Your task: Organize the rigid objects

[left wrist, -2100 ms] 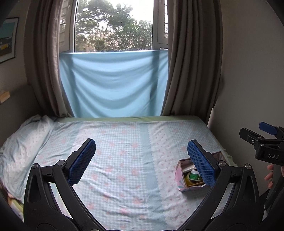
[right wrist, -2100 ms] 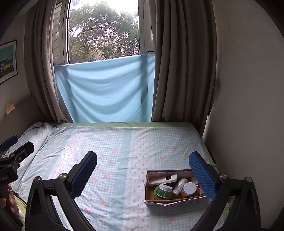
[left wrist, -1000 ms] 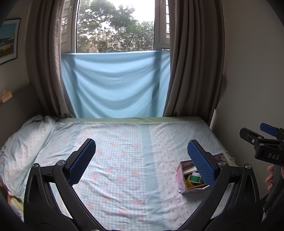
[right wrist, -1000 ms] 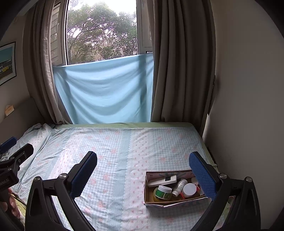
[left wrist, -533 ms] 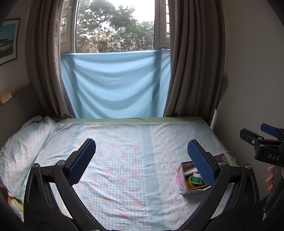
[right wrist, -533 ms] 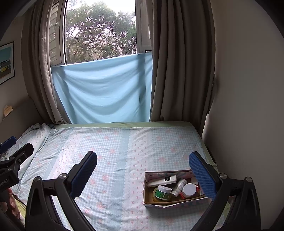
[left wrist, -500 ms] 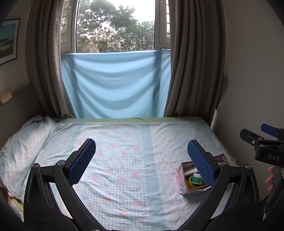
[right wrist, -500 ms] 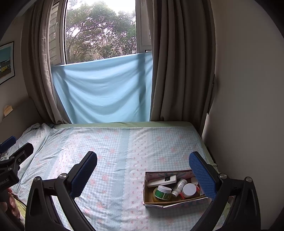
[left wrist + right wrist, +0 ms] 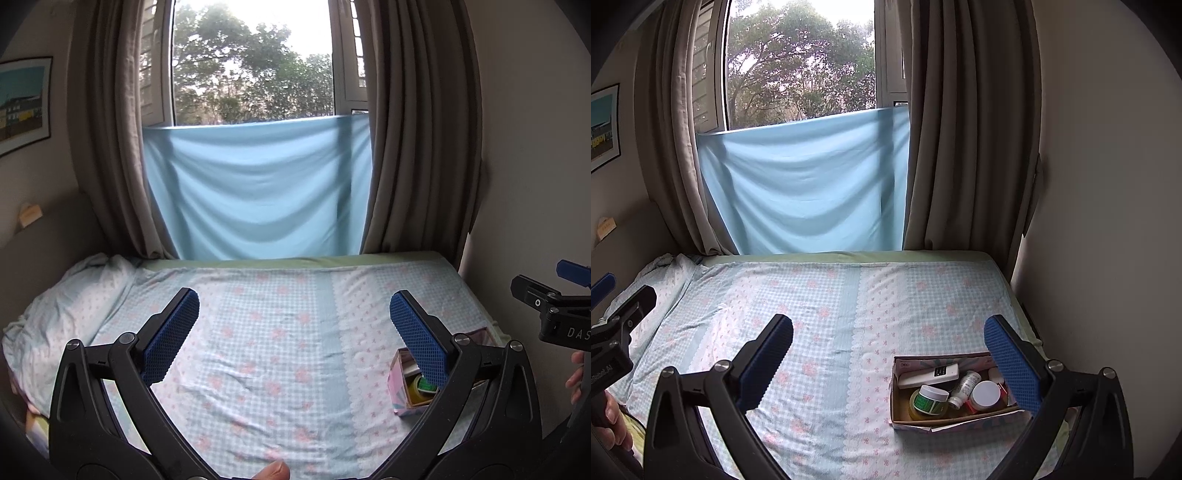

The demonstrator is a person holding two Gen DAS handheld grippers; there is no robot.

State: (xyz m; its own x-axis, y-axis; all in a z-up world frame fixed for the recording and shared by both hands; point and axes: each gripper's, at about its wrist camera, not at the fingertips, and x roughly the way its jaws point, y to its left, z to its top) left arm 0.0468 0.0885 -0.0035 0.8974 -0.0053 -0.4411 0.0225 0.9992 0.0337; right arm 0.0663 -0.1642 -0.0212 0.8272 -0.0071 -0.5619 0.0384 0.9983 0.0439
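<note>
A small open cardboard box (image 9: pixel 912 415) sits on the bed near its right edge; it also shows in the left wrist view (image 9: pixel 397 387). It holds a green-labelled jar (image 9: pixel 930 398), a small white bottle (image 9: pixel 964 384), a white-lidded jar (image 9: pixel 985 395) and a white flat device (image 9: pixel 929 376). My right gripper (image 9: pixel 888 354) is open and empty above the bed, its right finger over the box's right end. My left gripper (image 9: pixel 293 332) is open and empty, further left over the sheet.
The bed (image 9: pixel 831 314) has a blue checked floral sheet and a pillow (image 9: pixel 55 314) at the left. Curtains and a window with a blue cloth (image 9: pixel 805 184) stand behind. A wall (image 9: pixel 1108 221) runs close along the bed's right side.
Both views have shifted only slightly; the box sits a little lower and further right in the left wrist view. Both grippers stay open and empty.
</note>
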